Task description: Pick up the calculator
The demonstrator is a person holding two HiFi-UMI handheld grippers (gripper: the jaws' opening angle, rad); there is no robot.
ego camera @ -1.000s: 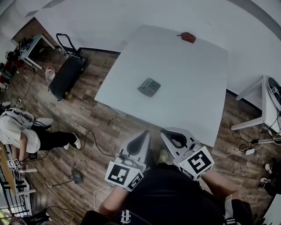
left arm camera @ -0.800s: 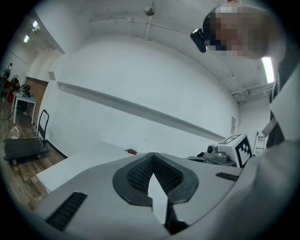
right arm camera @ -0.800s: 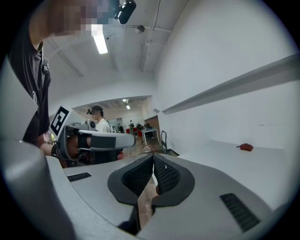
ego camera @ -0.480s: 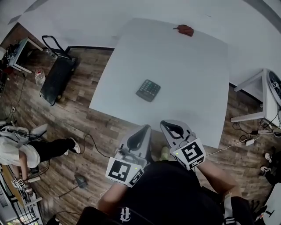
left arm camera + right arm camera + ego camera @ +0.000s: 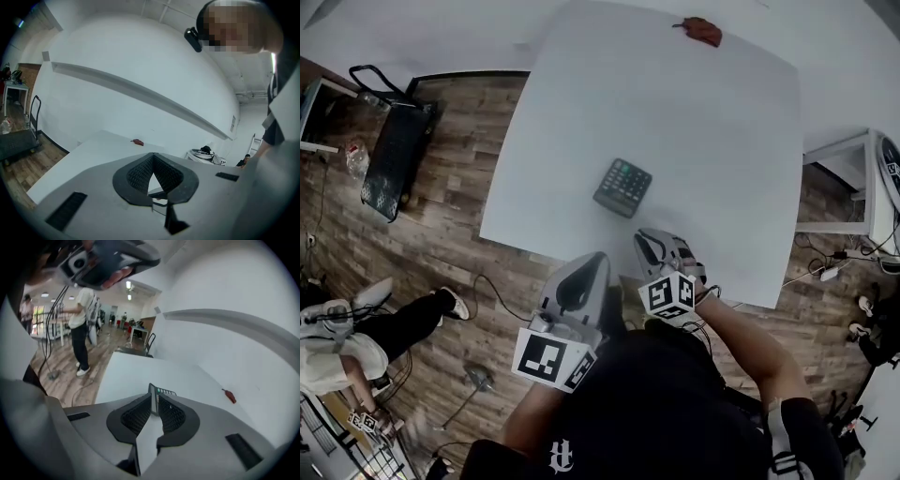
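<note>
A dark calculator [image 5: 622, 187] with a green-tinted top lies flat on the white table [image 5: 722, 131], near its front edge. My right gripper [image 5: 645, 235] points down over that edge, its tips just short of the calculator. In the right gripper view the calculator [image 5: 167, 392] shows right beyond the right gripper [image 5: 154, 397]. Its jaws stand almost together, just starting to part, with nothing between them. My left gripper [image 5: 597, 259] hangs beside it over the floor at the table's edge. In the left gripper view the left gripper [image 5: 152, 155] is shut and empty.
A small red object [image 5: 701, 30] lies at the table's far side. A black cart [image 5: 389, 150] stands on the wood floor to the left. A white side table [image 5: 862, 183] is at the right. A person [image 5: 337, 342] sits at lower left, cables trail nearby.
Both grippers have moved forward toward the table. The right one has dropped and tipped down, now over the table's near edge close to the calculator. The calculator has not moved.
</note>
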